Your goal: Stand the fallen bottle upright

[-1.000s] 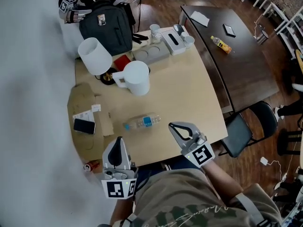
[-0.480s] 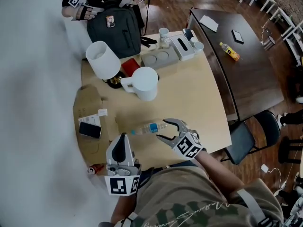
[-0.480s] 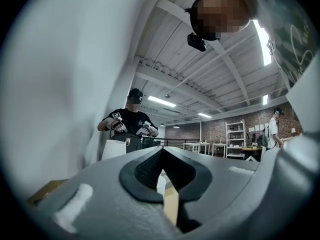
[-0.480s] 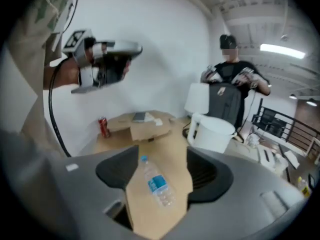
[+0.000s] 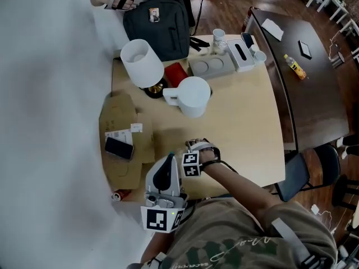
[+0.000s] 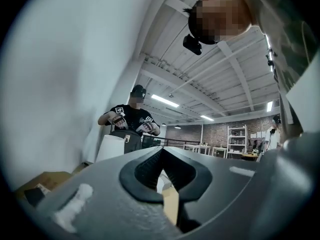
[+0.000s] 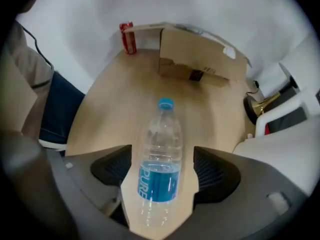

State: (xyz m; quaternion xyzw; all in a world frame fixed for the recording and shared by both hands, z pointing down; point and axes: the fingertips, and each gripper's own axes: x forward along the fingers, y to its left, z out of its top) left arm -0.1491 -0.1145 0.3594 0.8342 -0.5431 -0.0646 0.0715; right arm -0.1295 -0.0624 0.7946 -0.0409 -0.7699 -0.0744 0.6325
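A clear plastic bottle (image 7: 161, 149) with a blue cap and blue label lies on its side on the light wooden table (image 5: 241, 122). My right gripper (image 7: 162, 170) points steeply down over it, its jaws opening. The bottle's body lies between the two pads with a gap on each side, so nothing is gripped. In the head view the right gripper (image 5: 196, 148) covers the bottle. My left gripper (image 5: 166, 166) hovers at the table's near edge, level, with its jaws together and nothing in them; in its own view the left gripper (image 6: 161, 151) shows only the room beyond.
A white jug (image 5: 193, 96), a white lampshade (image 5: 141, 63) and a black backpack (image 5: 159, 24) stand farther back. Flattened cardboard (image 5: 120, 130) with a phone (image 5: 119, 148) lies at the left. A red can (image 7: 128, 37) stands off the near-left corner. A dark table (image 5: 314, 77) stands to the right.
My right gripper swung from the table's near edge down over the bottle, tipped to point downward, and its jaws opened around it. The left gripper shifted only a little.
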